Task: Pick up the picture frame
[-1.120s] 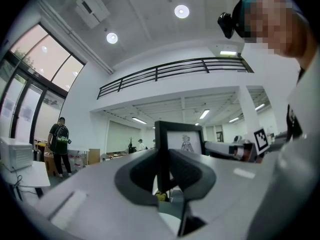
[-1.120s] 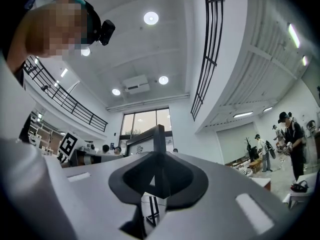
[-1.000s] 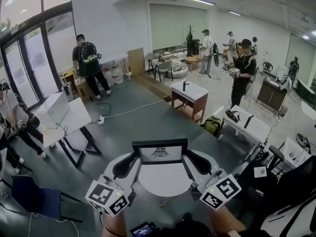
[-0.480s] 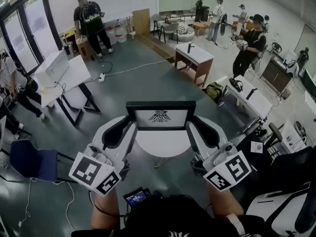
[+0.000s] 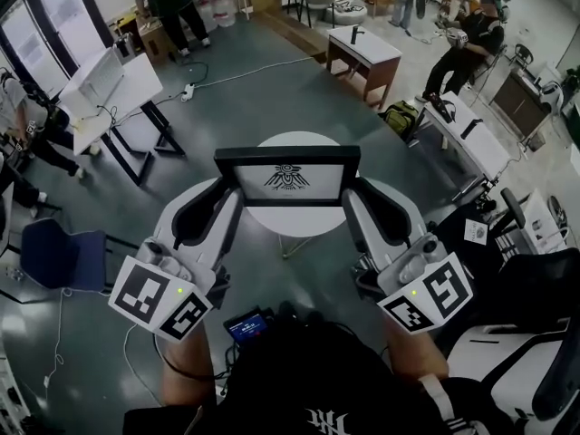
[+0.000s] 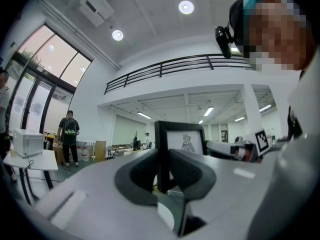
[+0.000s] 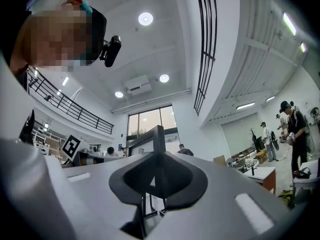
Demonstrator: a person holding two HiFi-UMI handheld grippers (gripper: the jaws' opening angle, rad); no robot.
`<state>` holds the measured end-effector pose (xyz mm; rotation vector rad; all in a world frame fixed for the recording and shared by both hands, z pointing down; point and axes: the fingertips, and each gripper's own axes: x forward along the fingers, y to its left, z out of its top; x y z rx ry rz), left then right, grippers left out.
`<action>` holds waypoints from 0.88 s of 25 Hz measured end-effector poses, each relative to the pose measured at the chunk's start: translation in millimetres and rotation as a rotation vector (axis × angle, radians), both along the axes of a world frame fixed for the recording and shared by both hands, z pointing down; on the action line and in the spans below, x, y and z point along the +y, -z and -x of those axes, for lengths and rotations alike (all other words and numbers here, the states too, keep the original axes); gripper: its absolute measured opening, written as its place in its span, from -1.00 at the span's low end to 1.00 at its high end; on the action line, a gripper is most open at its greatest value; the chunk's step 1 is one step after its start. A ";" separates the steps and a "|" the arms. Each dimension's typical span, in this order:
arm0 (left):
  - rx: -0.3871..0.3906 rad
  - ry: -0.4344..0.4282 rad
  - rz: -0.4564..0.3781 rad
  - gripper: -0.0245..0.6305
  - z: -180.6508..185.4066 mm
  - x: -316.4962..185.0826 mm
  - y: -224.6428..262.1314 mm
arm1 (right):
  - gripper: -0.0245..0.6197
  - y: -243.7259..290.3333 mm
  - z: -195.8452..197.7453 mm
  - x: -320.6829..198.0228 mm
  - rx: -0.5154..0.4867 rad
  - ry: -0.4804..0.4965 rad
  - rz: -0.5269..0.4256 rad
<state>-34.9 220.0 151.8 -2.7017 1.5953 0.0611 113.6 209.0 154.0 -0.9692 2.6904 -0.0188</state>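
Picture frame (image 5: 287, 177) was observed upright, print facing the person, over the round white table (image 5: 283, 217); whether its lower edge cleared the top could not be told. Left gripper (image 5: 225, 208) was clamped on the frame's left edge, right gripper (image 5: 355, 208) on its right edge, pads pressed to the moulding in both gripper views.

Judged step: carrying the lifted frame. Both clamps should be held equal and the two hands level, so the frame is not racked or slipped.
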 end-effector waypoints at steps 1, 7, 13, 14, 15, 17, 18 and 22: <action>0.001 0.001 0.004 -0.72 -1.8 1.8 -3.1 | -0.78 -3.1 -1.8 1.9 0.001 0.001 0.003; 0.021 -0.004 0.033 -0.72 -16.6 12.5 -20.9 | -0.78 -17.5 -16.6 11.3 0.014 0.005 0.030; 0.031 -0.014 0.031 -0.72 -28.5 17.5 -23.8 | -0.78 -17.2 -28.6 17.5 0.024 0.004 0.024; 0.031 -0.014 0.031 -0.72 -30.1 17.8 -23.7 | -0.78 -17.5 -30.2 18.2 0.026 0.006 0.024; 0.031 -0.013 0.031 -0.72 -31.2 18.4 -23.7 | -0.78 -17.6 -31.3 19.1 0.028 0.008 0.024; 0.029 -0.012 0.032 -0.72 -33.1 19.2 -23.7 | -0.78 -18.2 -33.2 20.2 0.031 0.010 0.025; 0.027 -0.011 0.033 -0.72 -34.1 19.2 -23.6 | -0.78 -18.6 -34.2 19.9 0.031 0.011 0.026; 0.017 -0.007 0.031 -0.72 -38.4 20.6 -22.7 | -0.78 -19.6 -38.2 19.8 0.026 0.020 0.027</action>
